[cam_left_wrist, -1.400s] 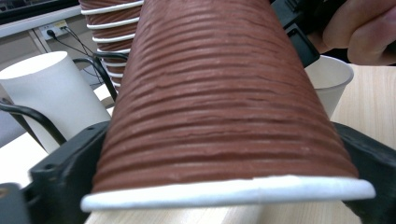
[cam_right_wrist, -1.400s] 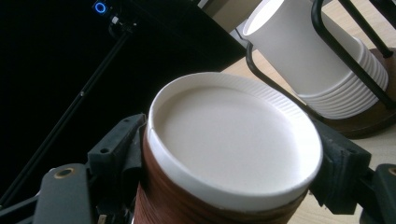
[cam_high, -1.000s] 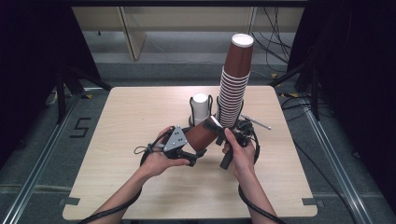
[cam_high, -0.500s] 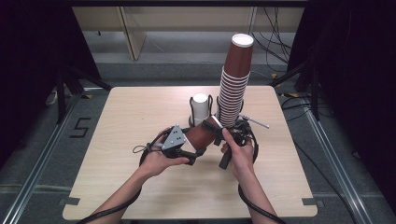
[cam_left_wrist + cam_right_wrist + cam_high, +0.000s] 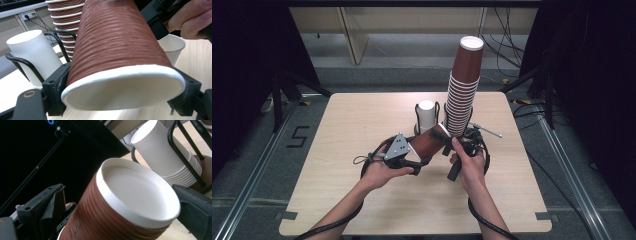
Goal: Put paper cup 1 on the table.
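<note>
High view: a brown cup (image 5: 428,142) lies tilted above the worktop (image 5: 337,125), between the left gripper (image 5: 412,159) and right gripper (image 5: 451,145), just before the tall cup stack (image 5: 462,100).

Left gripper view: its jaws have just been closing and clamp the cup's rim end.

Right gripper view: its jaws have just been opening and stand released beside the cup's base; white cups (image 5: 160,152) sit in a rack (image 5: 180,145).
</note>
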A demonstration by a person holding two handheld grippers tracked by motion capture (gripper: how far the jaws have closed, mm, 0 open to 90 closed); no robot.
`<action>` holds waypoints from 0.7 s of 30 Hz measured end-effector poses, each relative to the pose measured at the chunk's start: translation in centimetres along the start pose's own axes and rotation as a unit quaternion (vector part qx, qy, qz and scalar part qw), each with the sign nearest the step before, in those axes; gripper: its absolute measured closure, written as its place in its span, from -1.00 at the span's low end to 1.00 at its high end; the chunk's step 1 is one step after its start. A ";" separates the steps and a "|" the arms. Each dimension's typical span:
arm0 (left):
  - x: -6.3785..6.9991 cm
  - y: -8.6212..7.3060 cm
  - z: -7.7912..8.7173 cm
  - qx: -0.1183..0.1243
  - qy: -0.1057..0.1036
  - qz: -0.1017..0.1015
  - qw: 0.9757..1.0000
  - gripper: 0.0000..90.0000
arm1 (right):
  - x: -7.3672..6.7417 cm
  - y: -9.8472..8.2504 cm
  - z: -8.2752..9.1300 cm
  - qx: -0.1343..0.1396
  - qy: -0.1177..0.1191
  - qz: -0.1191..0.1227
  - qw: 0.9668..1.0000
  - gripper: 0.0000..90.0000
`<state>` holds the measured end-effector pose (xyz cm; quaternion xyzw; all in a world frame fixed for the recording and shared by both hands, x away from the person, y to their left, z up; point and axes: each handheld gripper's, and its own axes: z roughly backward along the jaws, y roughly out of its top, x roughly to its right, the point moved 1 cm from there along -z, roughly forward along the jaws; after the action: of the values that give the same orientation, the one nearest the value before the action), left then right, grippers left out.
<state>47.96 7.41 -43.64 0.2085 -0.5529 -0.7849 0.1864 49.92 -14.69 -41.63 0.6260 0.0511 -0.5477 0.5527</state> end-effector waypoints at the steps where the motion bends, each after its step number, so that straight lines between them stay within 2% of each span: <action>1: 0.0 0.0 0.0 -0.001 0.000 0.000 1.000 -0.58 | 0.0 0.0 0.0 0.001 0.001 -0.001 1.000 -0.96; 5: -0.1 0.1 0.0 -0.002 0.000 0.000 1.000 -0.58 | 0.2 0.1 0.2 0.004 0.004 0.004 1.000 -0.97; 9: -0.3 0.2 0.1 -0.009 -0.003 0.002 1.000 -0.58 | 0.1 0.1 0.3 0.005 -0.005 0.013 1.000 -0.98; 12: -0.4 0.4 0.2 -0.015 -0.007 0.000 1.000 -0.58 | 0.0 0.1 0.3 0.007 -0.011 0.030 0.999 -0.98; 15: -0.5 0.5 0.2 -0.021 -0.009 0.000 1.000 -0.58 | 0.0 0.2 0.4 0.008 -0.024 0.057 0.998 -0.99; 21: -0.7 0.6 0.3 -0.028 -0.008 0.000 1.000 -0.58 | 0.0 0.2 0.5 0.009 -0.027 0.054 0.998 -0.99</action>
<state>48.36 7.84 -42.89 0.1968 -0.5322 -0.8017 0.1881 49.75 -15.17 -41.39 0.6178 -0.0026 -0.5346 0.5766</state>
